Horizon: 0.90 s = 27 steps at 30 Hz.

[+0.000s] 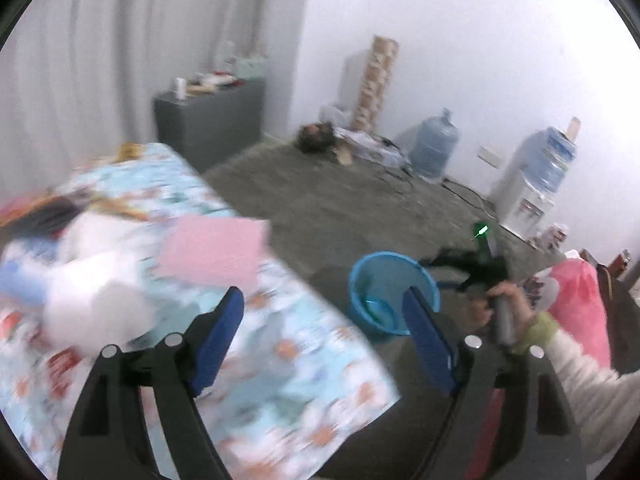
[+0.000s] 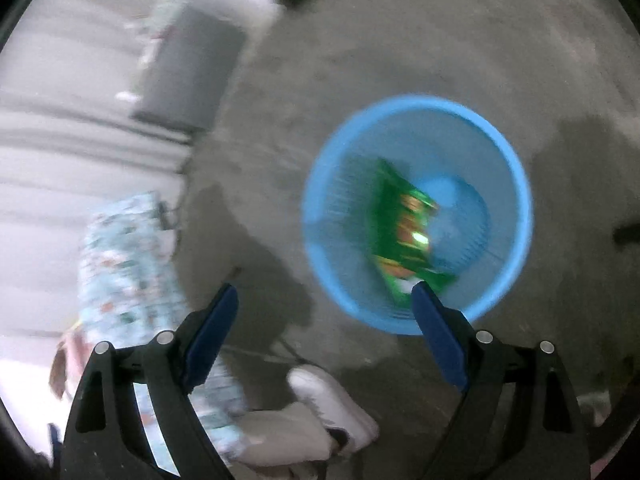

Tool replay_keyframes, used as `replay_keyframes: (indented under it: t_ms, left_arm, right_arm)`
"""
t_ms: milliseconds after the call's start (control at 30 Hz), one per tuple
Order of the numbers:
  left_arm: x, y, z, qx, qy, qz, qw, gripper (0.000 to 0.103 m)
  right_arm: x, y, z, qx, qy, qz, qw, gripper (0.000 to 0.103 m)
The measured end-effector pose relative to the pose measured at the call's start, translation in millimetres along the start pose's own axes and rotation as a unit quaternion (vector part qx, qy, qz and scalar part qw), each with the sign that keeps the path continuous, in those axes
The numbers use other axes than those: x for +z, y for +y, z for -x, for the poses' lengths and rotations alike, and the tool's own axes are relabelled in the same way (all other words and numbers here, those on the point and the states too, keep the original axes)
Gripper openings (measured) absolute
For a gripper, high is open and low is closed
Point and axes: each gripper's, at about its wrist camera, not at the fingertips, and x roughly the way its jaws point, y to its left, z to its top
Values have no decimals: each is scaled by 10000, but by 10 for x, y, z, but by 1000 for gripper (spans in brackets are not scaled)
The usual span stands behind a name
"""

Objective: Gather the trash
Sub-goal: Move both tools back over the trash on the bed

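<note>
A blue mesh bin stands on the grey floor; it also shows in the left wrist view. A blurred green snack packet is inside the bin's opening, free of the fingers. My right gripper is open and empty above the bin's near left rim. My left gripper is open and empty over the table edge. White crumpled paper, a pink sheet and other blurred litter lie on the patterned tablecloth.
A grey cabinet stands by the curtain. Water jugs, a dispenser and a floor pile line the far wall. A pink bag is at right. The person's white shoe is near the bin.
</note>
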Motion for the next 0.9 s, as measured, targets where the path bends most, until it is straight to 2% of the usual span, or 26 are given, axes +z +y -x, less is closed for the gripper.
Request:
replay_keyframes:
  t_ms: [167, 333, 467, 567, 767, 900]
  left_arm:
    - [-444, 347, 500, 844, -415, -62, 9955, 83]
    - [-761, 669, 782, 1285, -611, 173, 9897, 84]
    - [-849, 840, 826, 1408, -713, 305, 9870, 84]
    - [-857, 963, 817, 1364, -782, 523, 9862, 84]
    - [-718, 1336, 760, 1202, -1081, 1158, 9800, 84]
    - [-557, 1545, 641, 1019, -1146, 1359, 9788, 73]
  right_arm:
    - [-149, 933, 337, 617, -190, 945, 9934, 84]
    - [-482, 1759, 378, 1065, -14, 1729, 9792, 84]
    - [-728, 2216, 265, 1259, 275, 2090, 9694, 84]
    - [-833, 2402, 122, 1309, 513, 2122, 9671, 84]
    - [-997, 2572, -186, 1348, 784, 1928, 9688, 78]
    - [-988, 2622, -350, 1337, 747, 1701, 9735, 74]
